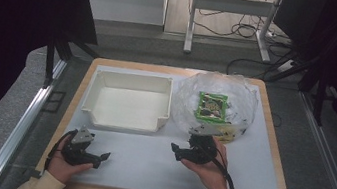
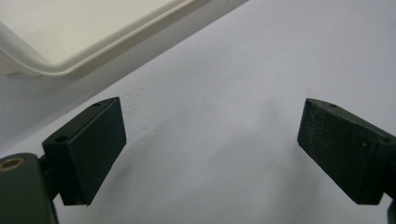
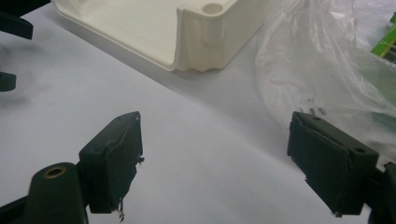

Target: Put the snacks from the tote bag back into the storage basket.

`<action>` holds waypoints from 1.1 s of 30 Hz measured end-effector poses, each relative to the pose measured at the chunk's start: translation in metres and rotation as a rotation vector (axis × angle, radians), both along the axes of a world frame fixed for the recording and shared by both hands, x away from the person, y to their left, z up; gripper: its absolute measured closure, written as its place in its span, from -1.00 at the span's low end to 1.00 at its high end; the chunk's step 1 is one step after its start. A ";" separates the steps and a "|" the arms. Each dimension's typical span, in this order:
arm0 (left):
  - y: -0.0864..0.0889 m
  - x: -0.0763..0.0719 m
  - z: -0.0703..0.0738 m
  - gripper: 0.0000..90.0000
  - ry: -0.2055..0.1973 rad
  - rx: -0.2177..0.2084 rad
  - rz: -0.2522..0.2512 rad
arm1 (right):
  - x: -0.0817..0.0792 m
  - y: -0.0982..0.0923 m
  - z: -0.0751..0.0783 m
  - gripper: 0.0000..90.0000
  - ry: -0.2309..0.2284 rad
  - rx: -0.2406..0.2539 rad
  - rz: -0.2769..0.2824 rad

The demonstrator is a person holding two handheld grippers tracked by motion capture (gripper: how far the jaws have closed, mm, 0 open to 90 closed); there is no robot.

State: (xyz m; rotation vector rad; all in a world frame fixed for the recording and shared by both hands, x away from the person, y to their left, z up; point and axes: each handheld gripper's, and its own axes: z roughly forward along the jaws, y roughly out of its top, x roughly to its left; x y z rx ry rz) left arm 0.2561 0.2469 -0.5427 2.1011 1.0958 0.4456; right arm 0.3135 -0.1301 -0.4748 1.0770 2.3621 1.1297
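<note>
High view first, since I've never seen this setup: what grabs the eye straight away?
The bright green packet stands out most, lying inside a crumpled clear plastic bag at the table's far right. Left of the bag sits an empty white tray, open at its near side. Nearer the person, the left gripper and right gripper are held low over the white table, both open with nothing between their jaws.
</note>
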 end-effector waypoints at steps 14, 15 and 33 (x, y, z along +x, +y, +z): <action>0.000 0.000 0.000 -0.82 -0.001 0.012 -0.001 | 0.010 -0.002 0.024 -0.58 -0.043 0.029 -0.017; 0.000 0.000 0.000 -0.82 0.002 0.012 0.000 | 0.010 -0.002 0.026 -0.58 -0.044 0.031 -0.018; -0.001 0.001 -0.001 -0.82 0.008 0.016 0.003 | 0.021 -0.008 0.041 -0.57 -0.055 0.040 -0.027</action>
